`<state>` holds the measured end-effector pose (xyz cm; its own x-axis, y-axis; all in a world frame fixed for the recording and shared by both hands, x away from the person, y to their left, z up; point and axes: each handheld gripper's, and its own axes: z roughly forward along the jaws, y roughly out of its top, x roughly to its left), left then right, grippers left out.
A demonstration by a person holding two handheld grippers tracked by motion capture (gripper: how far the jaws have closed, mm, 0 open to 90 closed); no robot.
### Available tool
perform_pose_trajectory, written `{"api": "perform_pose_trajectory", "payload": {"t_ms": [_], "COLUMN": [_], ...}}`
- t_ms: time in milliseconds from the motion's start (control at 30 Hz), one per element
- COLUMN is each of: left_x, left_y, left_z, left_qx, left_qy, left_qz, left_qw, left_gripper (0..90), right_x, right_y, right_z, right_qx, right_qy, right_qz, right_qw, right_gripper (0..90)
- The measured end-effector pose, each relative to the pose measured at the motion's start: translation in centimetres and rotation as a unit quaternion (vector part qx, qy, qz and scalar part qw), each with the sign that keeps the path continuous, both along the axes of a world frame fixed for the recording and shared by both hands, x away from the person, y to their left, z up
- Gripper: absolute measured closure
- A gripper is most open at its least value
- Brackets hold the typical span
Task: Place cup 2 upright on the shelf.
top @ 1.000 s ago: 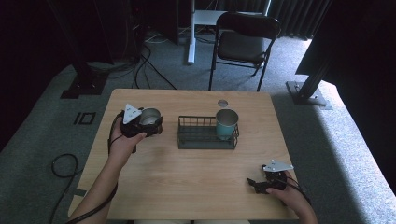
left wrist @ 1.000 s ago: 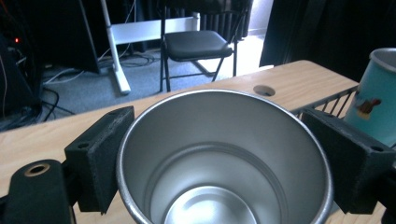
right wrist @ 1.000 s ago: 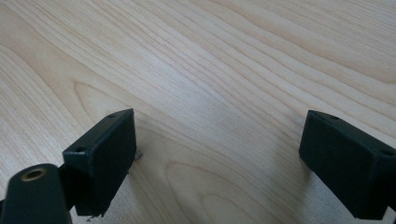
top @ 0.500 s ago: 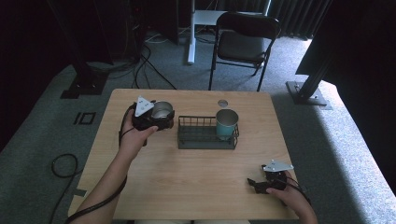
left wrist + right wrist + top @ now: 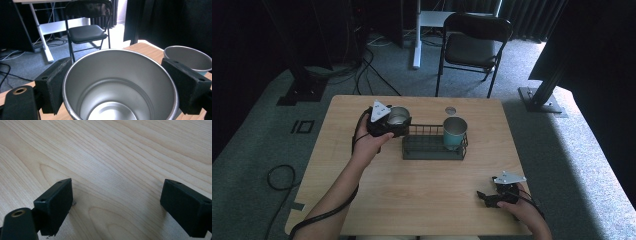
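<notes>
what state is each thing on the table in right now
silver cup: upright, empty, clamped between the left gripper's pads
left gripper: shut on the silver cup, beside the rack's left end
blue cup: upright in the rack's right end
wire rack: flat on the table, left part unfilled
right gripper: open, holding nothing, low over bare wood

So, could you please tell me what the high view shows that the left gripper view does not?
Only the high view takes in the wire basket, the small round lid beyond it, and the right tongs resting open near the table's front edge. Only the left gripper view looks inside the steel cup, which is empty, with a pad pressed on each side. Both show that cup in the left tongs, the teal cup and the folding chair.
</notes>
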<state>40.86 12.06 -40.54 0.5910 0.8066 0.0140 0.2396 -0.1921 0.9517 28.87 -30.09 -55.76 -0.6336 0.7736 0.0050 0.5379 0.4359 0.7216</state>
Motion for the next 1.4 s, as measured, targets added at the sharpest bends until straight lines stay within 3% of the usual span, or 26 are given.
{"api": "perform_pose_trajectory", "payload": {"t_ms": [667, 1400], "left_x": [1.6, 2.3], "left_y": [-4.1, -6.5], "left_z": [-2.1, -5.1], "left_qx": [-0.003, 0.011], "left_qy": [0.015, 0.044], "left_qz": [-0.037, -0.049], "left_qw": [0.9992, 0.9978], "left_gripper": [14.0, 14.0], "right_x": [0.0, 0.0], "right_y": [0.0, 0.0], "right_z": [0.0, 0.0], "right_qx": [0.000, 0.000], "right_qy": [0.000, 0.000], "right_qz": [0.000, 0.000], "right_qw": [1.0000, 1.0000], "right_gripper": [10.7, 10.7]}}
